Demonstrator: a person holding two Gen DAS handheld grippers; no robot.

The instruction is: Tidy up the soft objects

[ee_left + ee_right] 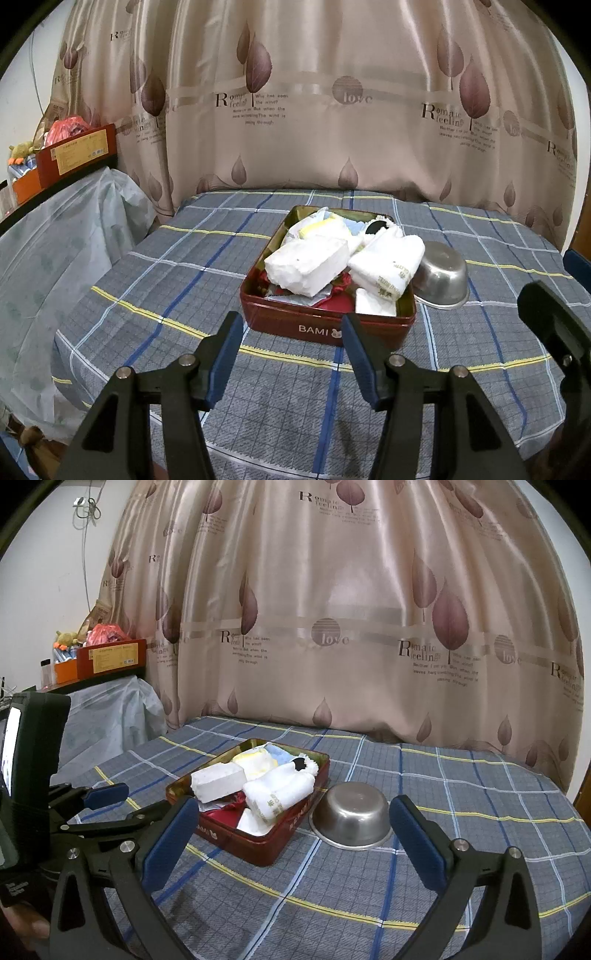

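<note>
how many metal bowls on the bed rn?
1. The steel bowl sits upside down on the plaid sheet, beside the red BAMI tin, on its right. Nothing else metal shows; the tin's contents could hide smaller items.

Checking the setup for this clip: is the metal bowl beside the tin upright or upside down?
Upside down. The metal bowl sits with its flat base up and its flared rim against the checked cloth, right beside the red tin.

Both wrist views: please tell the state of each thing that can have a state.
Red BAMI metal tin: open, no lid, full.
White folded towel with gold print: in the tin, on top.
Stainless steel bowl: upside down, beside the tin.
Left gripper: open, empty.
Right gripper: open, empty.
</note>
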